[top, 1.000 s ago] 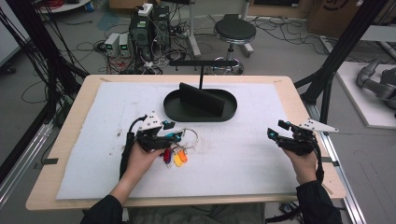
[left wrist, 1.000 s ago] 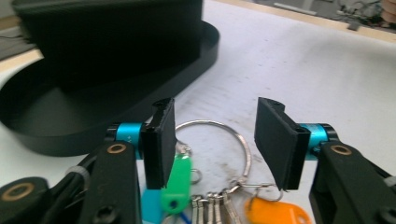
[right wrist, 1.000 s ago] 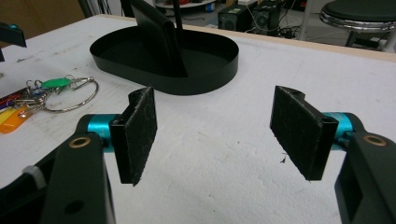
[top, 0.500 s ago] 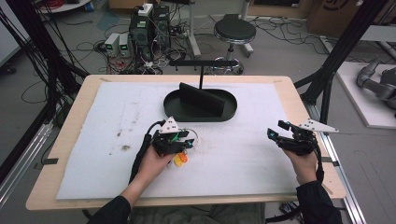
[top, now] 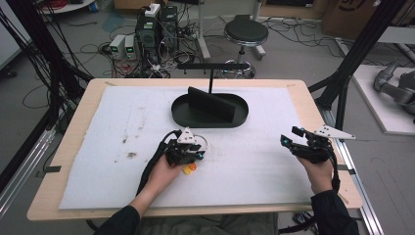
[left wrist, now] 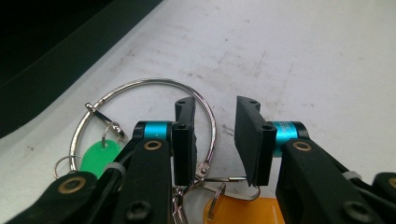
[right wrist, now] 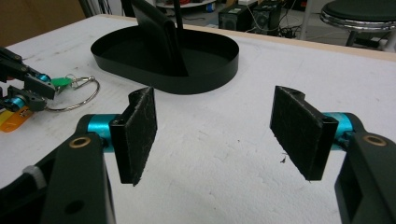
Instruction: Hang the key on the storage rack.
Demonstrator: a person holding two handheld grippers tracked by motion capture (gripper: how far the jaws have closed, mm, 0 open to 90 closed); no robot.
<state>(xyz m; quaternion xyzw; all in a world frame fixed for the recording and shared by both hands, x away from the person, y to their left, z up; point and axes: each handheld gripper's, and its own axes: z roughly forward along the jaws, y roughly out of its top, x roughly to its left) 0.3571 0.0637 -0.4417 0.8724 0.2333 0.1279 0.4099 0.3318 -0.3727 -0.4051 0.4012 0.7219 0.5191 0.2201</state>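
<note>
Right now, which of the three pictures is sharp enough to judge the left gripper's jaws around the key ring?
Left gripper view: sharp on the key ring, wire lying between the open jaws; dark top-left corner. High view: soft, left gripper hides the ring. Right gripper view: right gripper pads crisp, ring small.

- The left gripper (top: 198, 152) is low over the middle of the desk, near its front edge; its jaws have just been closing and remain parted.
- The right gripper (top: 289, 138), near the desk's right edge, holds its jaws wide apart.
- Both forearms enter over the front edge.
</note>
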